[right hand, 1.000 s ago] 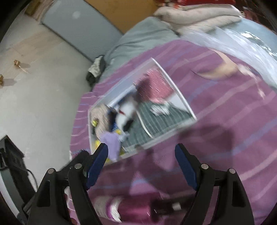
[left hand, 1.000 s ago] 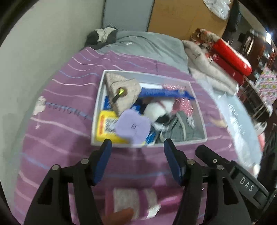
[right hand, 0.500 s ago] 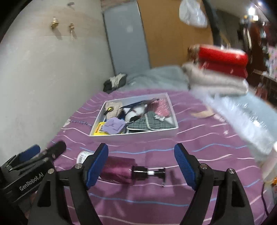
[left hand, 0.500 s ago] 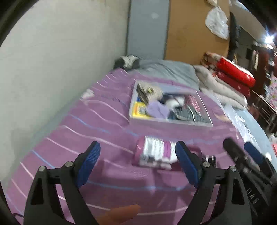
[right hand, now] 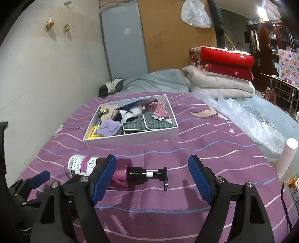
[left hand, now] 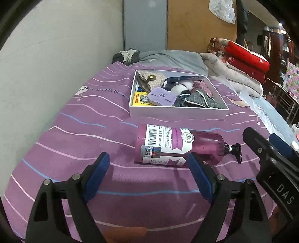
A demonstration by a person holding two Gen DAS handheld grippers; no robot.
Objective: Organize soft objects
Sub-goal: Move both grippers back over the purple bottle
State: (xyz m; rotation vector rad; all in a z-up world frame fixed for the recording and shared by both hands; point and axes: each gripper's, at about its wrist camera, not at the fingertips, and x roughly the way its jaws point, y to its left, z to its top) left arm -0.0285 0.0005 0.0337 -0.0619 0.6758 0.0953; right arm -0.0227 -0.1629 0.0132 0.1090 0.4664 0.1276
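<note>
Backing away from white box (left hand: 177, 114); left gripper (left hand: 149, 175) fingers having just been spreading, nothing between; right gripper (right hand: 152, 177) fingers spread, empty; pump bottle (left hand: 177, 145) lying just ahead — next pick, probably.

Both wrist views are sharp and evenly, dimly lit by indoor light, with a bright ceiling lamp (right hand: 261, 9) flaring at the upper right. Soft shadows of the gripper fingers fall on the purple bedspread (left hand: 78, 130) just ahead of them. Fisheye distortion bows the wall (right hand: 37, 74) and bed edges, and black vignetting rings each frame's corners.
</note>
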